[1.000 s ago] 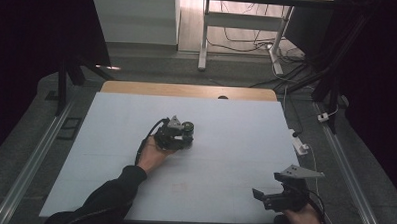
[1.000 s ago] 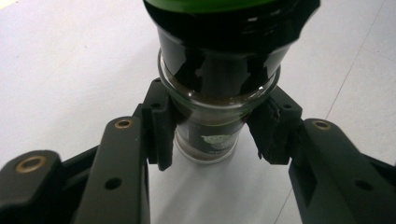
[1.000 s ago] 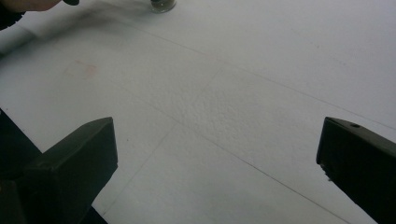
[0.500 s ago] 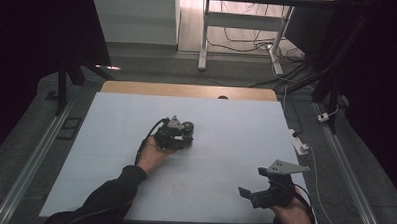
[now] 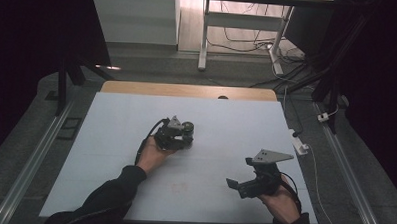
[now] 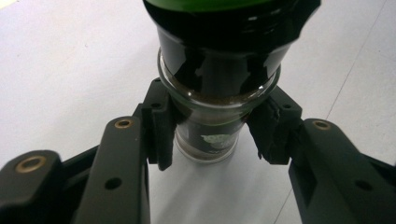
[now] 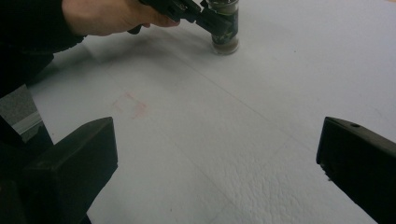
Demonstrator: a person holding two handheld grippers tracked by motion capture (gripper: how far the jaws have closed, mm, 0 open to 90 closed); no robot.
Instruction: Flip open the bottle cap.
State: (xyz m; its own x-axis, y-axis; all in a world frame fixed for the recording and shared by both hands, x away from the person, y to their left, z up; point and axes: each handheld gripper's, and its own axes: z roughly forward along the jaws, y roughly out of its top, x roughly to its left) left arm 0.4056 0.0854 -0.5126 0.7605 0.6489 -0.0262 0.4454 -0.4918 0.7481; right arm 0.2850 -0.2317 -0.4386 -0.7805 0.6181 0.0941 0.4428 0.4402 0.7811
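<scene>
The left claw (image 5: 179, 137) is clamped on a small glass jar (image 6: 217, 116) with a dark green lid, standing mid-worktop (image 5: 106, 129). The right claw (image 5: 240, 186) waits wide apart at 5 o'clock. The jar looks caught; lifting or opening seems left.

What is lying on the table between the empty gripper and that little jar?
Nothing visible. The right gripper hangs open over bare white table, with only a faint red mark on the surface before the jar, which the left gripper clamps.
</scene>
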